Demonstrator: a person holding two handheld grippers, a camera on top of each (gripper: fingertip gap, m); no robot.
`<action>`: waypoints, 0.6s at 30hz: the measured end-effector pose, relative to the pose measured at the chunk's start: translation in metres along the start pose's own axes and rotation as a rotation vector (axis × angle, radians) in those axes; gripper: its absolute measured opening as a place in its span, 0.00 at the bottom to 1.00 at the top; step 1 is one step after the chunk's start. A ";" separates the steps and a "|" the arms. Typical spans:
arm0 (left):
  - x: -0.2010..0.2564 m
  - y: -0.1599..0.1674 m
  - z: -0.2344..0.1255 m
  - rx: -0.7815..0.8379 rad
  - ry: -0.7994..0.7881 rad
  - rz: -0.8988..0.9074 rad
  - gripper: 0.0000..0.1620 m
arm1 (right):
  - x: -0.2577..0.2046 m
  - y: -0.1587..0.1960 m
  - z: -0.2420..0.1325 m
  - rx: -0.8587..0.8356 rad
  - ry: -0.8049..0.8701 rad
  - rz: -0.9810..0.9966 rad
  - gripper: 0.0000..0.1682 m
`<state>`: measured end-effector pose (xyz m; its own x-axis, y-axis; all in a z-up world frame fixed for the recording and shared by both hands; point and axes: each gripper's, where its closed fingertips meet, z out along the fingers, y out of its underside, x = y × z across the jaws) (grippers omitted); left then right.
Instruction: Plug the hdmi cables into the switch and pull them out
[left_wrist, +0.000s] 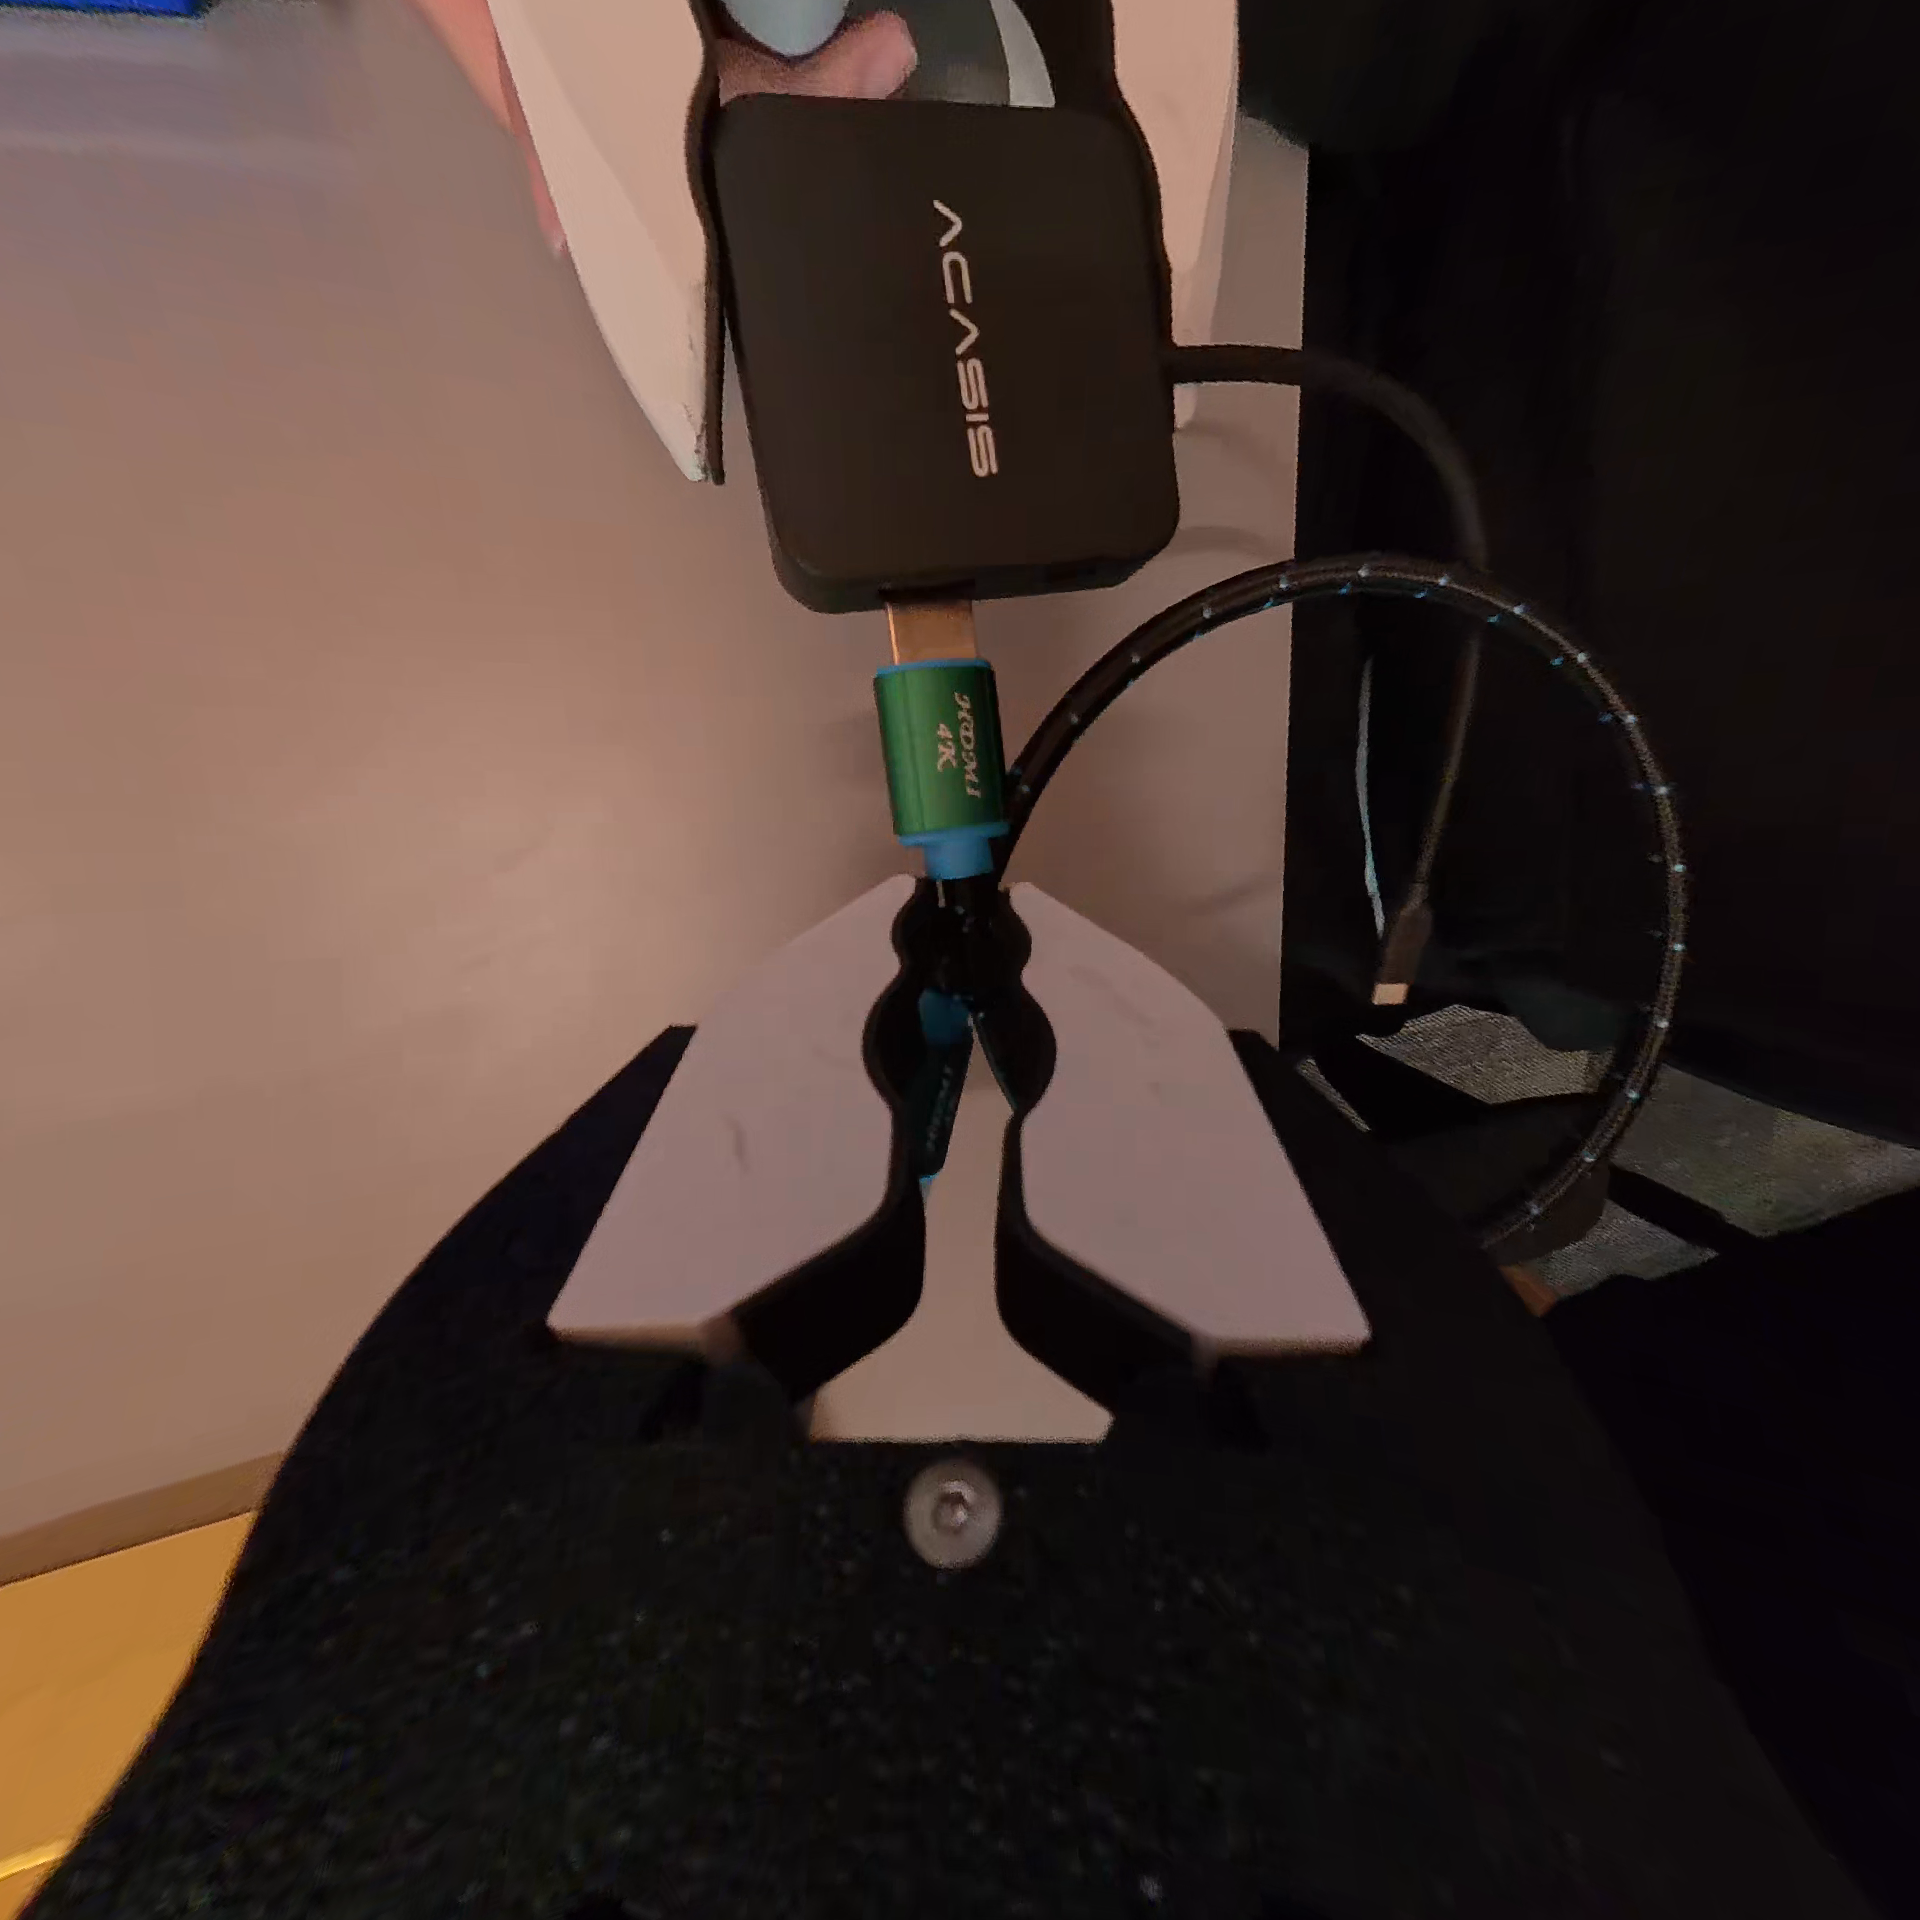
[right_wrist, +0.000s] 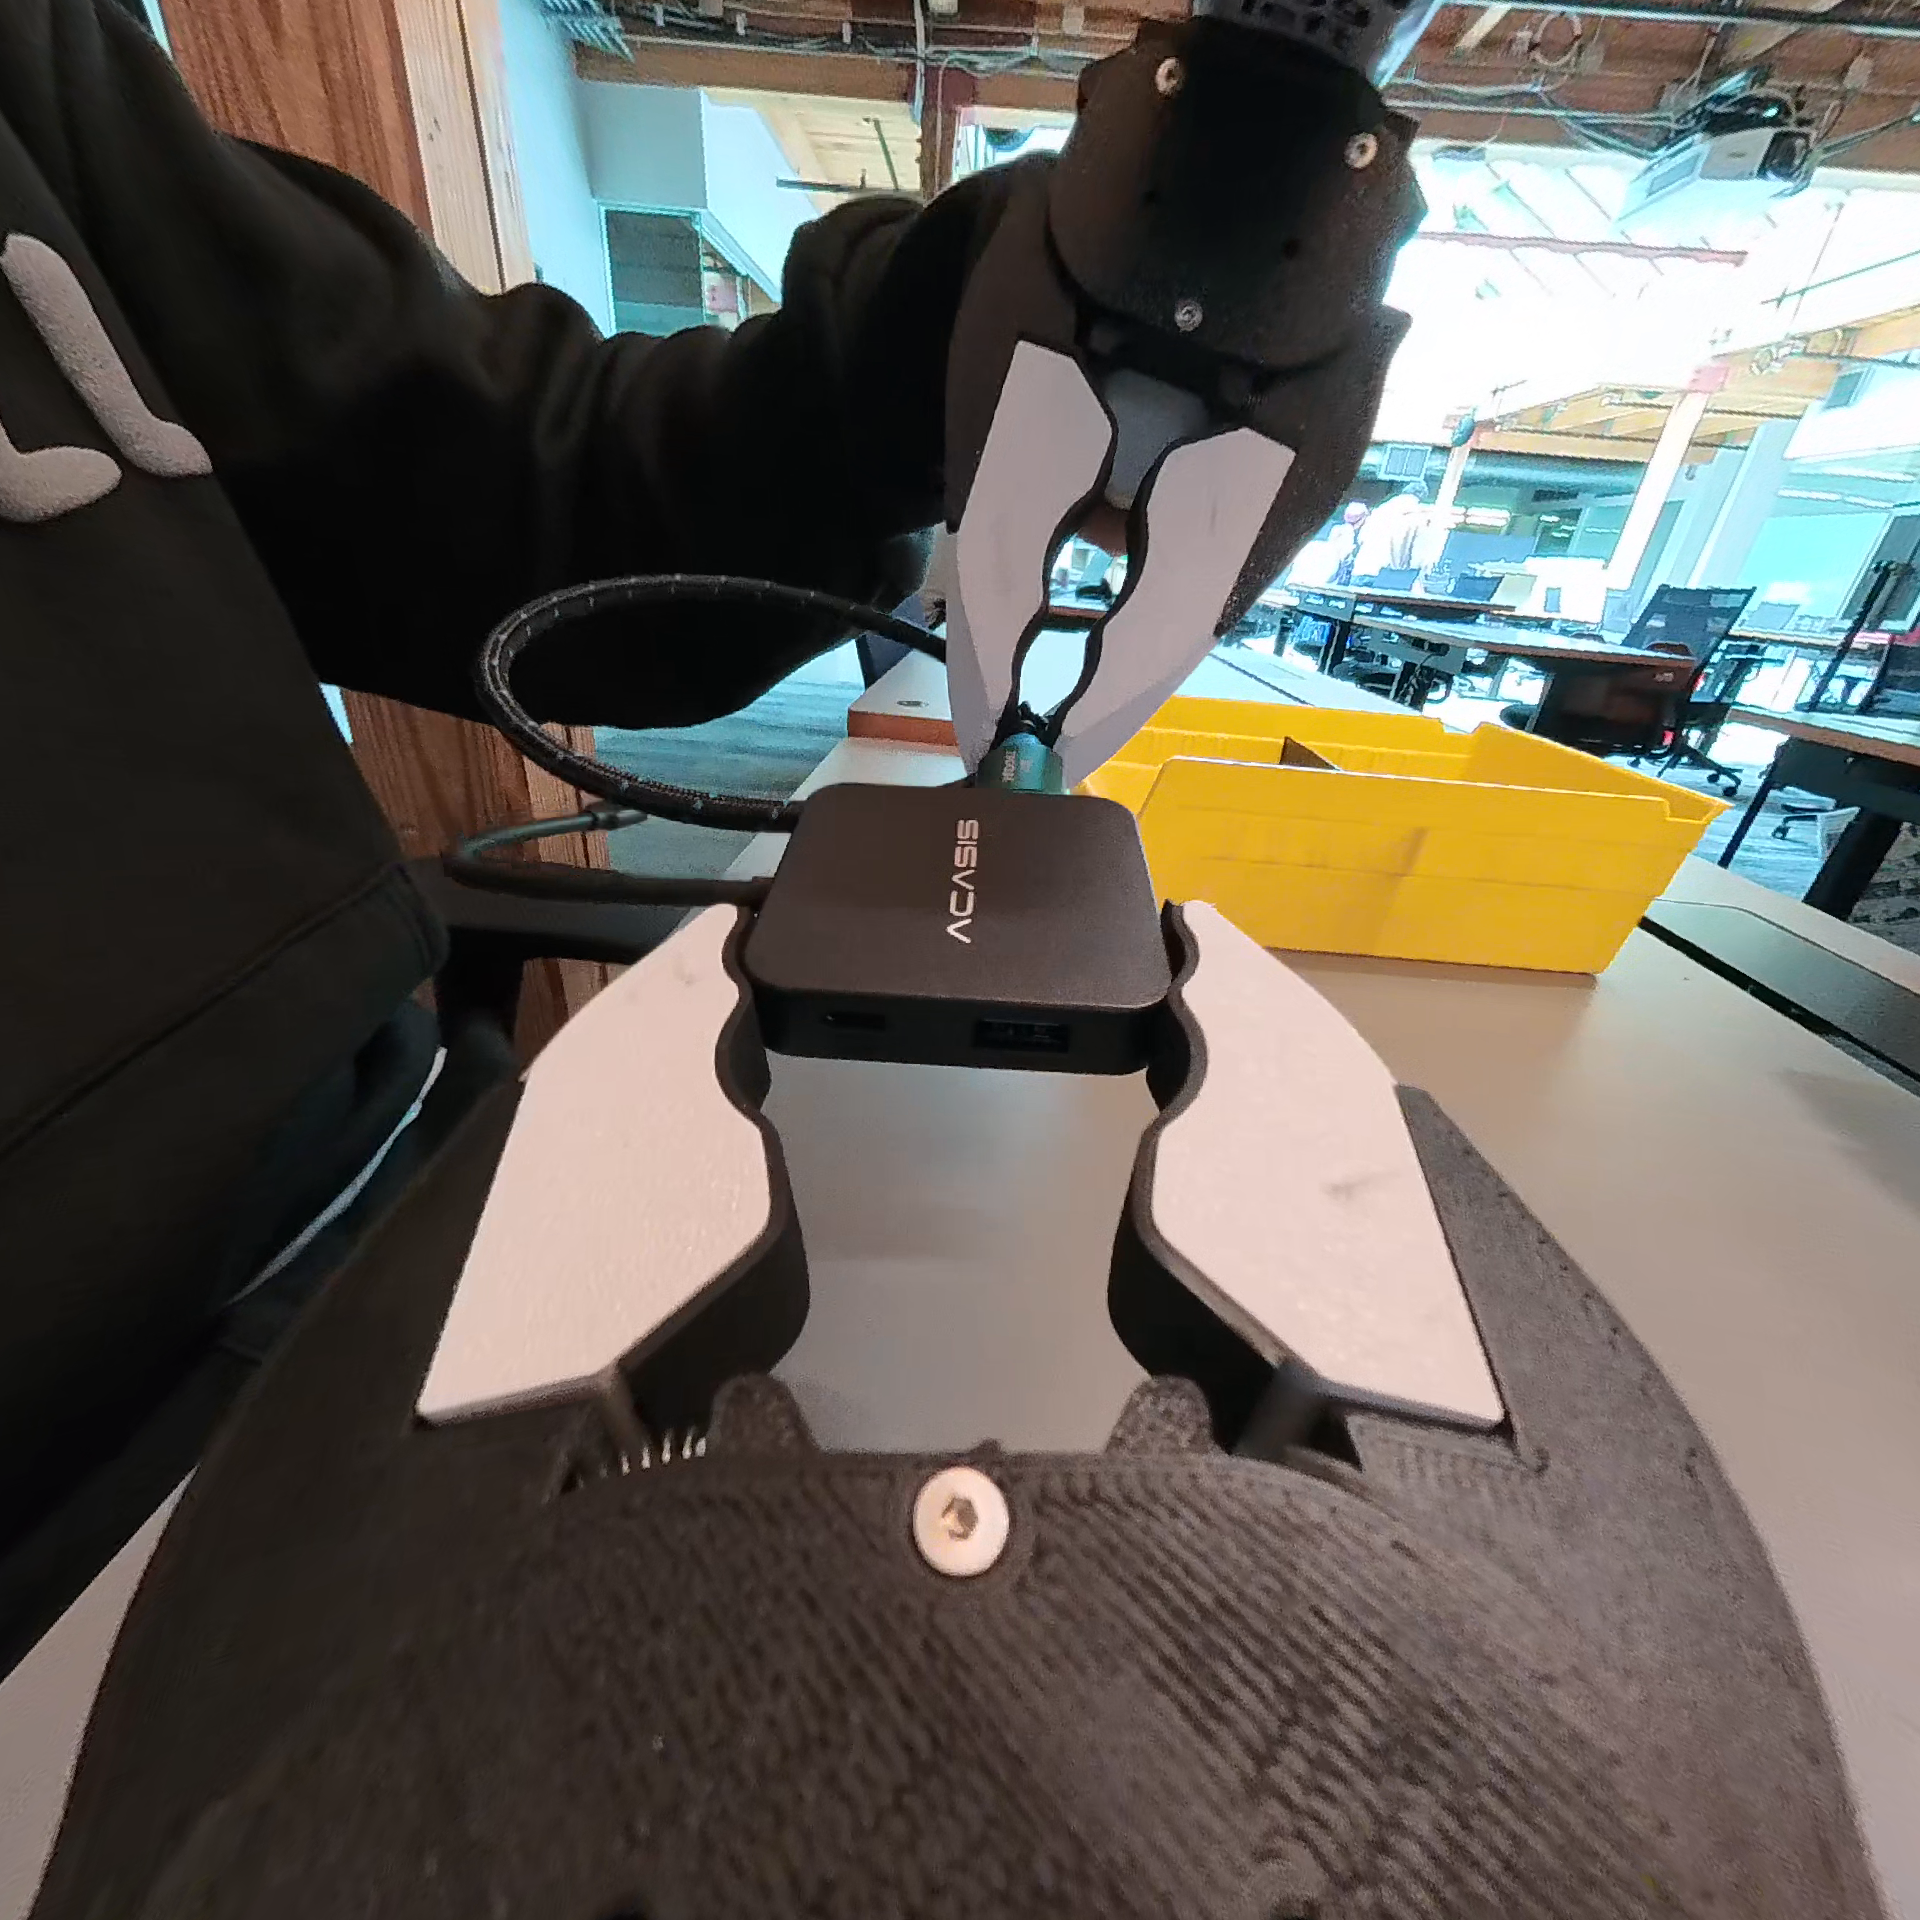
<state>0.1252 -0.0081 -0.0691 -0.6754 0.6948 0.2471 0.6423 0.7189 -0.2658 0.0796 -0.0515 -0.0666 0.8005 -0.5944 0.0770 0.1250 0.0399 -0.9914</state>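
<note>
A black square switch (left_wrist: 945, 343) is held above the table. My right gripper (right_wrist: 961, 971) is shut on the switch (right_wrist: 956, 914) by its two sides; its white fingers (left_wrist: 644, 312) show at the top of the left wrist view. A green HDMI plug (left_wrist: 940, 753) has its metal tip partly in the switch's port, with bare metal showing. My left gripper (left_wrist: 961, 899) is shut on the braided black cable (left_wrist: 1621, 790) just behind the plug. In the right wrist view the left gripper (right_wrist: 1023, 727) comes down from above onto the plug (right_wrist: 1023, 769).
A yellow bin (right_wrist: 1382, 831) stands on the pale table (right_wrist: 1662, 1143) behind the switch. A thin black cord (left_wrist: 1382, 384) runs from the switch's side. A second loose plug (left_wrist: 1397, 956) hangs by the person's dark clothing. A person's black sleeve (right_wrist: 520, 436) fills the left.
</note>
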 end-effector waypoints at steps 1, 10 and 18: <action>0.000 0.001 0.000 -0.004 0.002 -0.002 0.06 | -0.001 0.002 0.001 -0.010 -0.004 -0.001 0.44; 0.006 0.005 0.005 -0.032 0.047 -0.035 0.06 | -0.003 0.008 0.003 -0.042 -0.018 -0.014 0.44; 0.006 0.000 0.002 0.026 0.050 -0.094 0.06 | -0.003 0.003 0.004 -0.011 -0.002 -0.051 0.44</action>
<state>0.1203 -0.0043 -0.0698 -0.7127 0.6253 0.3178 0.5672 0.7803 -0.2633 0.0804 -0.0462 -0.0697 0.7944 -0.5938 0.1273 0.1589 0.0009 -0.9873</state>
